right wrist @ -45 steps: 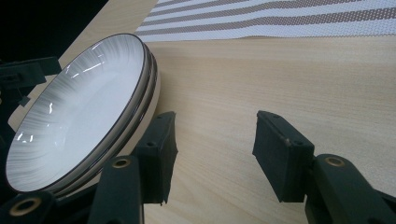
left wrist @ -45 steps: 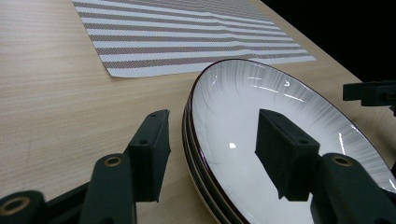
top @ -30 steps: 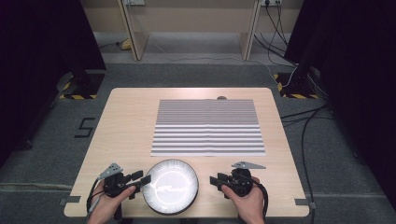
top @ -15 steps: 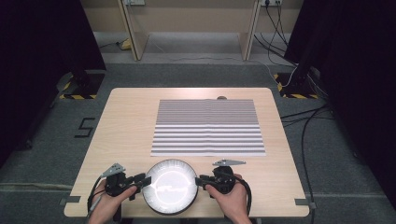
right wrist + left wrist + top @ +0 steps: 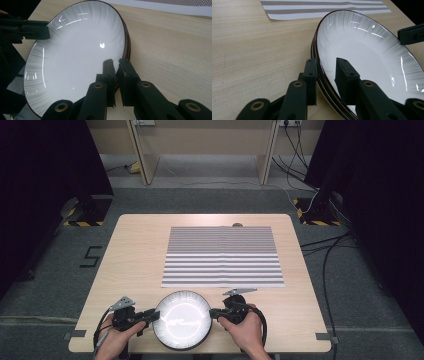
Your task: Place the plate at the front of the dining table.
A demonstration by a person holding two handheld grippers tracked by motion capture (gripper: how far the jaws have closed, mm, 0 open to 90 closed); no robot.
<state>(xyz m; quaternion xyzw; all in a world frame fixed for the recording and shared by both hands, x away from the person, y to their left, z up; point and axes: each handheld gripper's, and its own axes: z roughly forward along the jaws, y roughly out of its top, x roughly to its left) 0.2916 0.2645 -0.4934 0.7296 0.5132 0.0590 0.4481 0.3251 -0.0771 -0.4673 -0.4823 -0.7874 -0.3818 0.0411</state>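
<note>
I had both grippers at a white plate (image 5: 182,325) that sat at the near edge of the table (image 5: 135,255), just short of the striped mat (image 5: 222,256). In the left gripper view the plate looked to be the top one of a small stack, its dark rim showing above others.

My left gripper (image 5: 325,71) stood spread, one jaw outside the rim and one over the inside of the plate, with the rim running between them and a clear gap on each side.

My right gripper (image 5: 116,65) was at the opposite rim, jaws nearly pressed together, pinching the plate's edge as far as I could see.
</note>
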